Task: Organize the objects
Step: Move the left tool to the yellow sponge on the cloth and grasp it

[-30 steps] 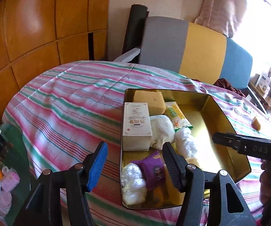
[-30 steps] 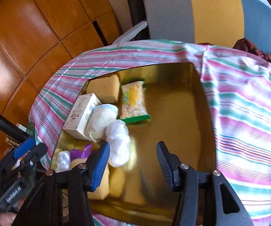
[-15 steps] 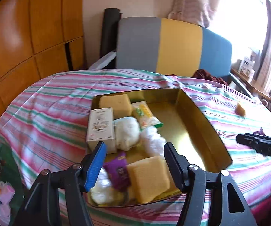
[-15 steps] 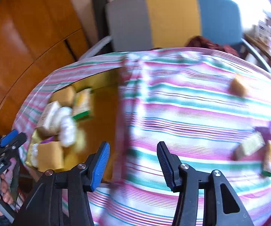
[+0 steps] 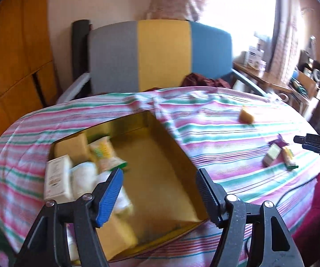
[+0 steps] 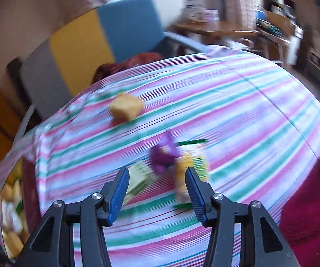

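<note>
Right wrist view: the right gripper (image 6: 156, 192) hangs parted and empty above blurred packets (image 6: 190, 166) on the striped cloth (image 6: 260, 111), a sponge (image 6: 126, 109) farther off. Only the left view looks into the gold tin (image 5: 182, 155), where the left gripper (image 5: 158, 194), jaws just widening, grasps nothing.

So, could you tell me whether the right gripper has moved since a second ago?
Yes. The right gripper has swung away from the gold tin, now at the view's left edge, to above the loose snacks on the striped cloth.

Gold tin (image 5: 180, 153) holds snacks; loose packets (image 6: 191, 164) lie beside it.
</note>
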